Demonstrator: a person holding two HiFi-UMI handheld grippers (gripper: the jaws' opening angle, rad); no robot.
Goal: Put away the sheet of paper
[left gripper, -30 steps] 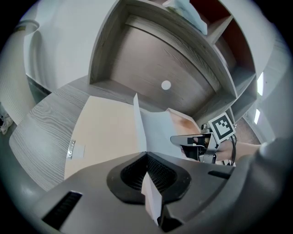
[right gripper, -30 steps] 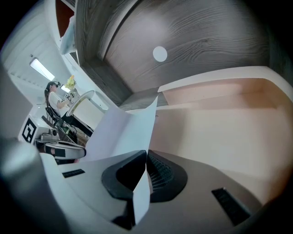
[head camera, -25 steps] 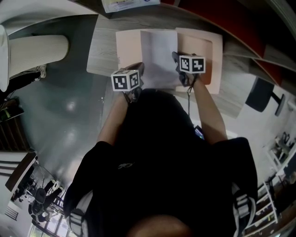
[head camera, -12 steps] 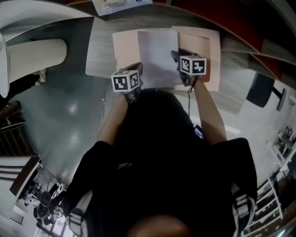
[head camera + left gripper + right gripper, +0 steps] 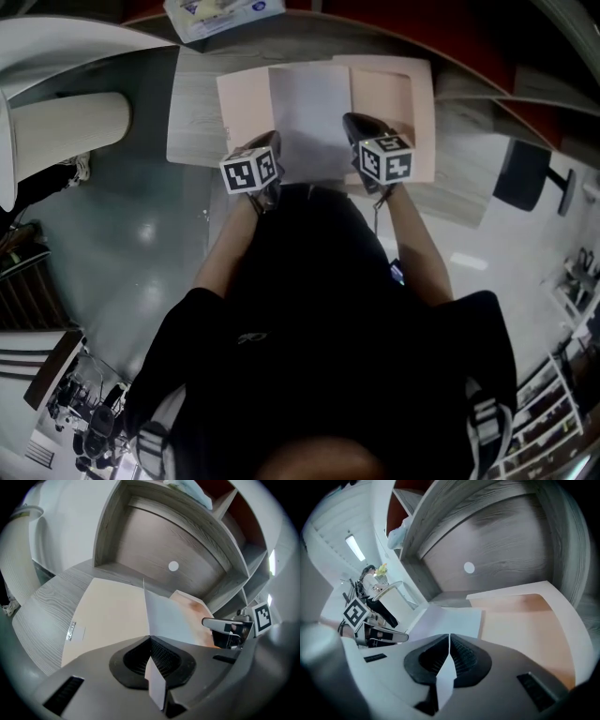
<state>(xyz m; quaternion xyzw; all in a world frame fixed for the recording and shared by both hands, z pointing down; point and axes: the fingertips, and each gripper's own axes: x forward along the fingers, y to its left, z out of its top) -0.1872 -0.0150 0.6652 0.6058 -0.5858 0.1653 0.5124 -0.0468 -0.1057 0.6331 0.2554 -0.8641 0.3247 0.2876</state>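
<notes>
1. The left gripper is fully closed, its jaws pinching the near left corner of the sheet of paper. A sliver of white runs back between the pads.
2. The right gripper is closed the same way on the near right corner. Both hands carry the sheet, so neither is nearer than the other.
3. The sheet reaches away from both sets of jaws, its long axis running from the person toward the back of the desk. It sits over the middle of an open peach folder, covering the fold, with a folder leaf showing on either side.
4. We judge that the coming move turns on this. The sheet straddles the fold rather than lying square on one leaf, so it needs shifting sideways onto a leaf before the folder can close over it.
5. Writing: none that we can read.
   - A small tab on the left leaf is too small to make out.
   - A printed package beyond the far edge of the desk is blurred.
   - The marker cubes show only black-and-white squares.
</notes>
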